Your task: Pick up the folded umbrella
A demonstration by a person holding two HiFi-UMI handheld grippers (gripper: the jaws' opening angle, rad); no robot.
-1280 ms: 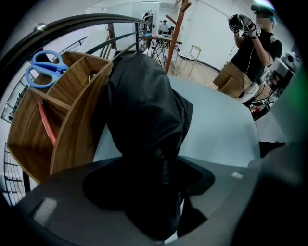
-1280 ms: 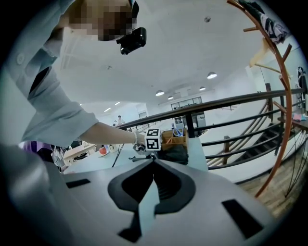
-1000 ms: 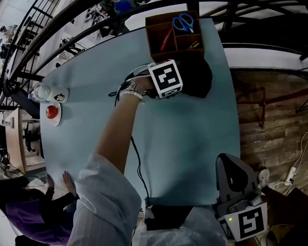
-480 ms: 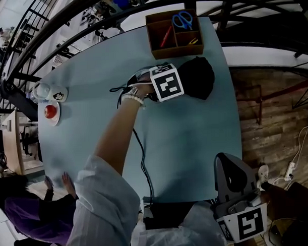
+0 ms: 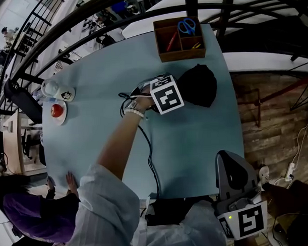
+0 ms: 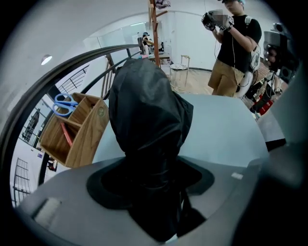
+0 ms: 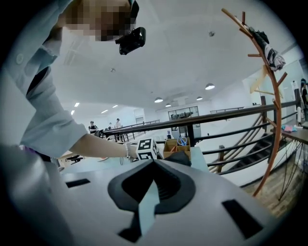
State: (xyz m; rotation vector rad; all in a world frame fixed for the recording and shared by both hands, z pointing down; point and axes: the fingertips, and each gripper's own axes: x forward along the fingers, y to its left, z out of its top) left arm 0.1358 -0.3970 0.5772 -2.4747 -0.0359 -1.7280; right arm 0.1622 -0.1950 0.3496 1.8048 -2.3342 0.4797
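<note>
The folded umbrella (image 5: 199, 85) is a black bundle over the far right part of the pale blue table (image 5: 195, 138). My left gripper (image 5: 179, 93), under its marker cube, is shut on it. In the left gripper view the umbrella (image 6: 147, 110) fills the space between the jaws of the left gripper (image 6: 154, 178) and stands up from them. My right gripper (image 5: 230, 160) hangs off the table's near right corner, away from the umbrella. In its own view the right gripper (image 7: 149, 192) has its jaws together and holds nothing.
A wooden box (image 5: 181, 52) with blue scissors (image 5: 187, 26) stands at the far edge, just beyond the umbrella. A plate with a red item (image 5: 57, 111) and a cup (image 5: 66, 93) sit at the left. A black cable (image 5: 150, 150) crosses the table. Another person's hand (image 5: 70, 181) rests near left.
The left gripper and the umbrella have drawn a little away from the wooden box, toward me. The right gripper has stayed where it was.
</note>
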